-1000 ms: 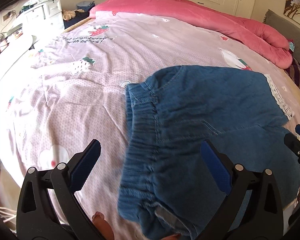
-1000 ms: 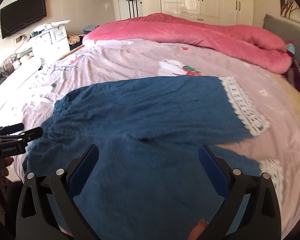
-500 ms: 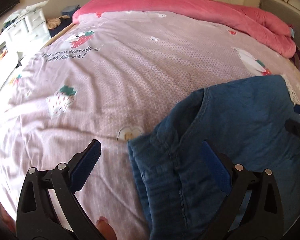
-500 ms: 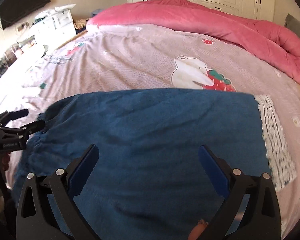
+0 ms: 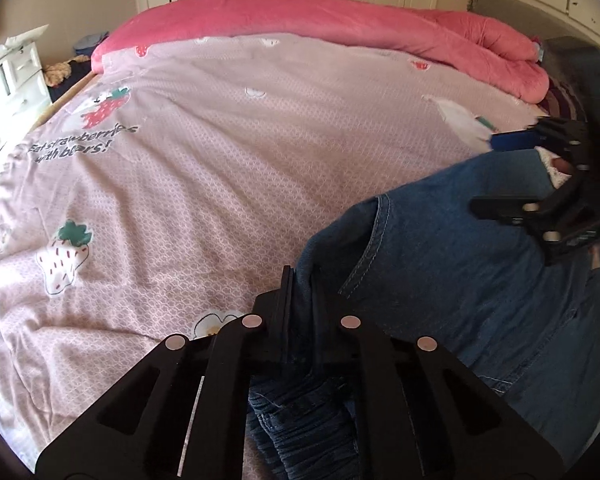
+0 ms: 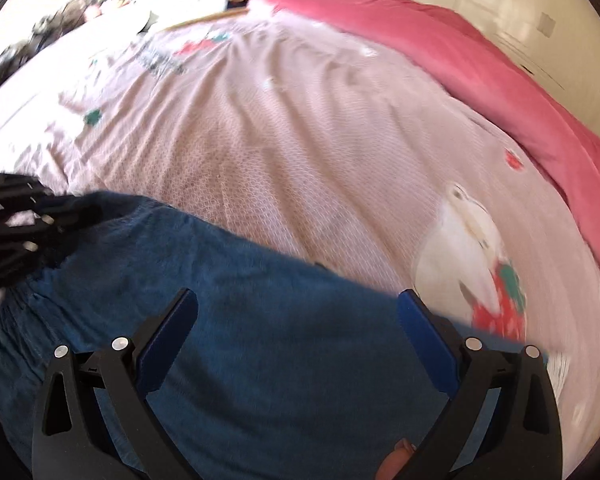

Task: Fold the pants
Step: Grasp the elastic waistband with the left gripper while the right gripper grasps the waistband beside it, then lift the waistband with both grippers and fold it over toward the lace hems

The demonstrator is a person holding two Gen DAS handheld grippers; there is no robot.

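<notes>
Two grippers are working the blue denim pants lying on the pink strawberry-print bedsheet. Left gripper is pinching the elastic waistband at six o'clock; right gripper, fingers spread, is hovering over the legs stretching toward three o'clock.

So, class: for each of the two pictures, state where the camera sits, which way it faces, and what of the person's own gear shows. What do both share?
Left wrist: sits on the left tongs, facing down over the pink sheet; tongs shut on the denim pants.
Right wrist: sits on the right tongs, open above the pants; a fingertip shows.
Shared: pants, sheet, pink duvet, and each other's tongs.
</notes>
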